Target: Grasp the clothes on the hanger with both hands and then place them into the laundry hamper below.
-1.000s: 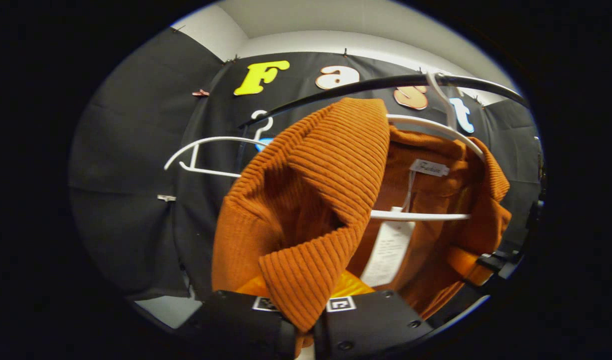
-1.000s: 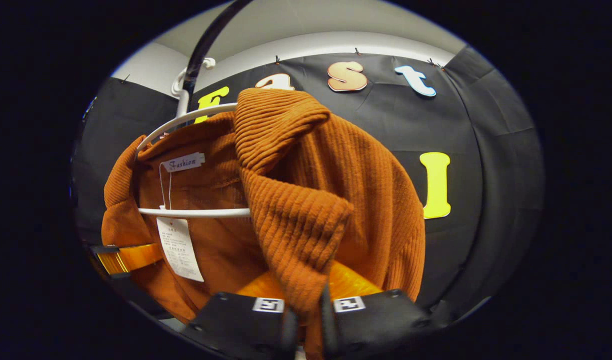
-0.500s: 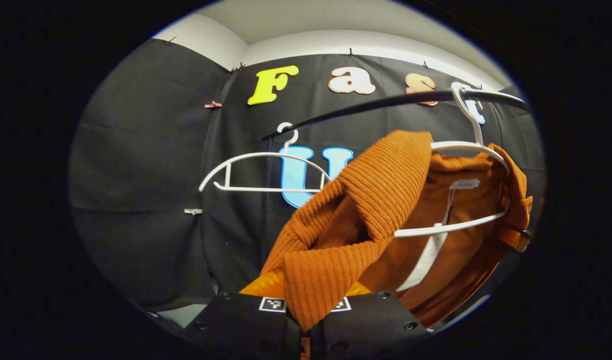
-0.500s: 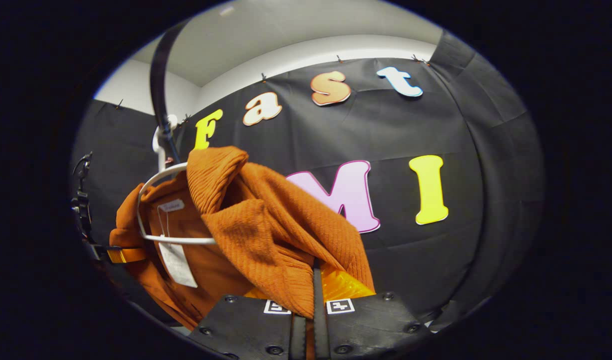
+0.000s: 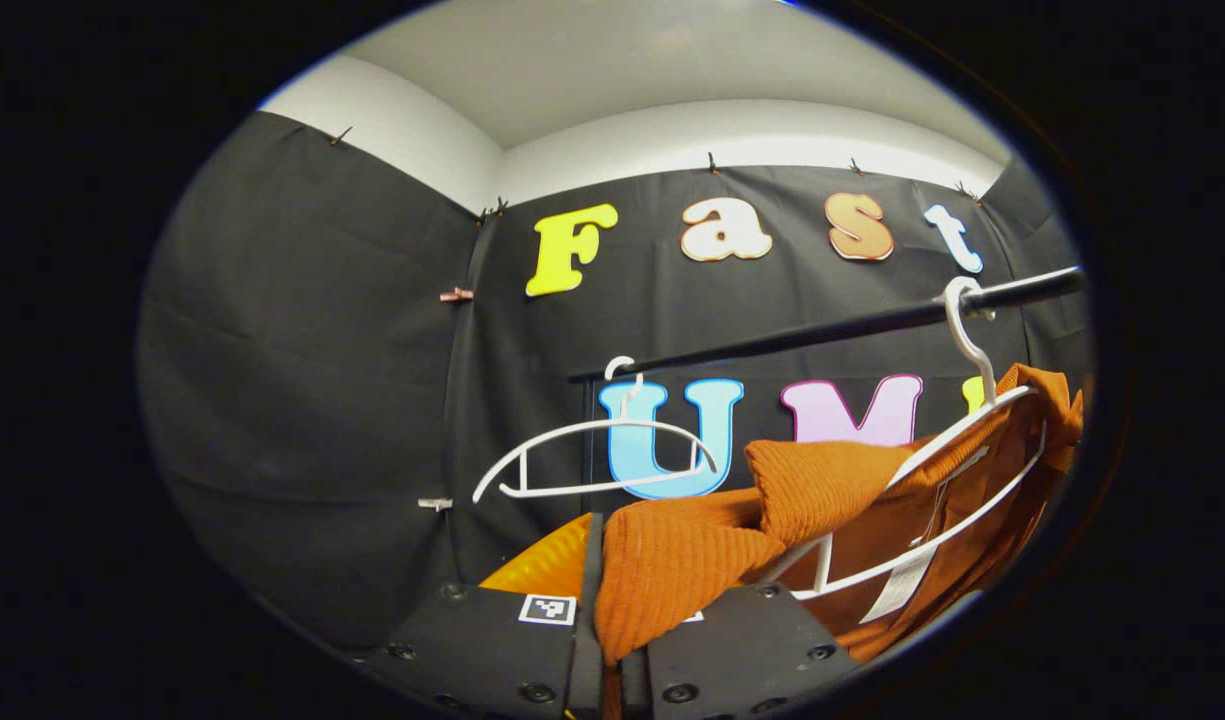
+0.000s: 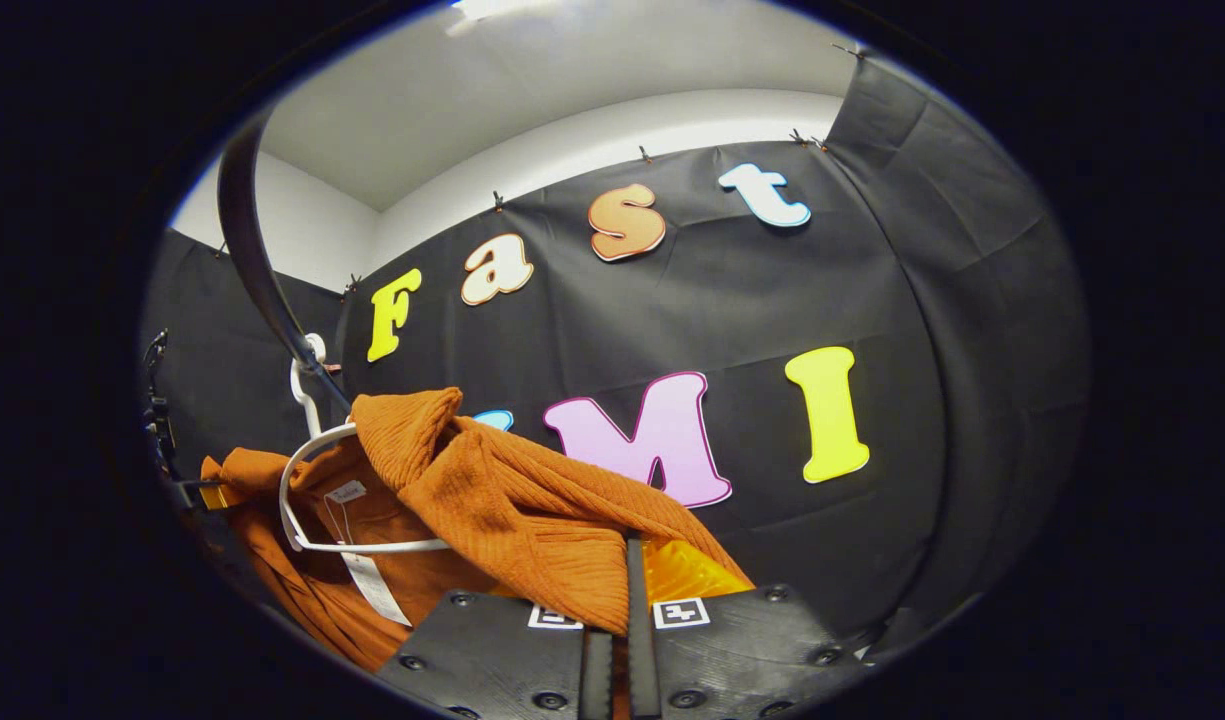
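Left gripper [image 5: 604, 640]: mine, clamped on a fold of the orange sweater [image 5: 692, 560]; the cloth is pinched between both fingers and bunches up just above them.
Right gripper [image 6: 612, 650]: also closed tight on the sweater [image 6: 512, 520], its ribbed shoulder pulled down into the narrow slot between the fingers.
Sweater: over the last second it has gone from filling both views to sitting low in them, stretched out flat towards each of my grippers; I have drawn both ends outwards and down.
Hanger [image 5: 972, 420]: it was level, now it tilts steeply in the left gripper view, its hook on the black rail [image 5: 852, 325]; the sweater's neck and its tag [image 6: 372, 590] are draped around it.
Spare hanger [image 5: 597, 460]: bare, further along the rail, well apart from the sweater.
What this means: I judge the garment half off; both shoulders are pulled away, but the collar has not cleared the frame.
Next: keep both grips and draw it off, then lower it.
Risk: the tilted hanger may come off the rail with the cloth.
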{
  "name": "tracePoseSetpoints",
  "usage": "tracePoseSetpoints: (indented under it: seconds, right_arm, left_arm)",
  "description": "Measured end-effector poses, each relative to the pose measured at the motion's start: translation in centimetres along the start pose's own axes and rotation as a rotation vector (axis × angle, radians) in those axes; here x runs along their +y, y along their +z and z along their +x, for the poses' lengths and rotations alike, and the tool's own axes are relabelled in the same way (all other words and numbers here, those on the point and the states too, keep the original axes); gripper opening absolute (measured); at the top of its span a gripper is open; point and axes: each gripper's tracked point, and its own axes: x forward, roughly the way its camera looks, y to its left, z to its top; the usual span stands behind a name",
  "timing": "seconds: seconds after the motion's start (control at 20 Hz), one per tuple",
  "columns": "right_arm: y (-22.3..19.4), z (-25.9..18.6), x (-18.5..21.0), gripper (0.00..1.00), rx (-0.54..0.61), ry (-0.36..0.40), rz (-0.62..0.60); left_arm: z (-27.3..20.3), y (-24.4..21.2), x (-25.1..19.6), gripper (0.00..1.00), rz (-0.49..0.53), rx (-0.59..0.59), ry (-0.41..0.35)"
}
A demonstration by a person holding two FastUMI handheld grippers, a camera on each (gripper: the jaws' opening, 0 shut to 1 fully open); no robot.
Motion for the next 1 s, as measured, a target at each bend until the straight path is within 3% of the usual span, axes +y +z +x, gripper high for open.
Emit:
tracePoseSetpoints:
  seconds: [0.4,0.8,1.0]
  right_arm:
    - [2.6,-1.1,0.6,0.14,-0.045,0.090,0.125]
    - [6.5,-0.6,-0.2,0.14,-0.137,0.115,0.253]
    - [5.9,-0.8,0.5,0.15,-0.103,0.140,0.276]
  left_arm:
    - [4.0,1.5,0.2,0.12,0.012,-0.021,-0.037]
    - [8.4,0.6,-1.7,0.12,0.037,0.025,-0.098]
    - [10.1,0.0,-2.3,0.12,0.034,0.049,-0.130]
